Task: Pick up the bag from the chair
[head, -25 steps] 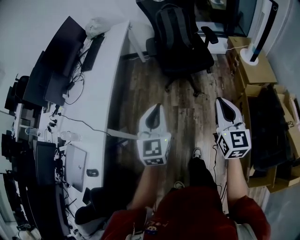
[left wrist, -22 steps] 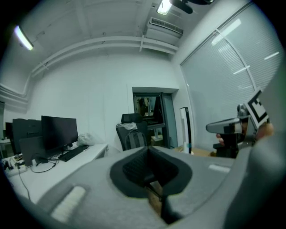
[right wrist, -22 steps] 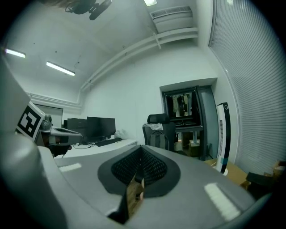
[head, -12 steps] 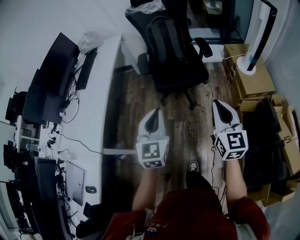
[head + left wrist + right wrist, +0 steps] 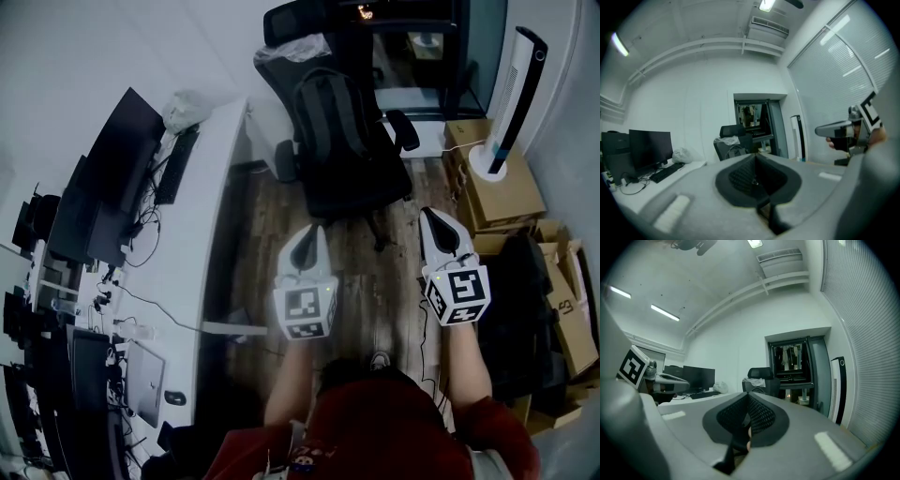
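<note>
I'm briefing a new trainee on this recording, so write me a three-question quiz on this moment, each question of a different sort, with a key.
1. True or false: the left gripper and the right gripper are both shut with nothing between their jaws.
2. Multiple choice: the bag rests on A) the white desk, B) the black office chair, C) the cardboard boxes.
3. Short answer: is either gripper touching the bag?
Key: 1 true. 2 B. 3 No, both are held over the wooden floor, short of the chair.
</note>
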The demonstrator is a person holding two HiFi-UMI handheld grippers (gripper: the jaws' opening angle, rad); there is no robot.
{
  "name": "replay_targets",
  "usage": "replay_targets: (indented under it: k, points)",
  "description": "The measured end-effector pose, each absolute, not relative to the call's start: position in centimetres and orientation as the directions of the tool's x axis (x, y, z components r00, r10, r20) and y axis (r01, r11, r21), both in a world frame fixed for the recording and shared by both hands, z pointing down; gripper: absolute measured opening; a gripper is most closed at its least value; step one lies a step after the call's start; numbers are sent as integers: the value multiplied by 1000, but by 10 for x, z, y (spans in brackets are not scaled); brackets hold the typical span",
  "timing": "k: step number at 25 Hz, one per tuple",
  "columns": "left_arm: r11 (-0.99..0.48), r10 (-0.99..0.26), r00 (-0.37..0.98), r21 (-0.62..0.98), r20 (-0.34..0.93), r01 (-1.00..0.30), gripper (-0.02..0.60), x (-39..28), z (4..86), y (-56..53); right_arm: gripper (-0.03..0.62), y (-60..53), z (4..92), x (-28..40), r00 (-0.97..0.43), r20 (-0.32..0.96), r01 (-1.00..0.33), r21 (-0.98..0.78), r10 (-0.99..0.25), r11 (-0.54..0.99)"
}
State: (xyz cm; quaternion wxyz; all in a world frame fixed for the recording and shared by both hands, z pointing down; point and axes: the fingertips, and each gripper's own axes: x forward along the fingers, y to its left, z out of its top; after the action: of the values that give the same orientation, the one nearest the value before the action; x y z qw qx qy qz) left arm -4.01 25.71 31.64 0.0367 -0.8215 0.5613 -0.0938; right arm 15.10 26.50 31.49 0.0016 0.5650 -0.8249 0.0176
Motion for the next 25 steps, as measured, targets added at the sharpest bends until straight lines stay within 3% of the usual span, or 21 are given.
replay_targets:
  k: [13,25]
  points:
    - [-351,-936,340,-146,95,-925,-3,-55,320,218,0,226,315,135,-382,14,-924,8,-924,382]
    - [-361,-932,350,-130,97,-924,-3,-89,324,101,0,110,320,97,-382,44,-923,30,-923,383]
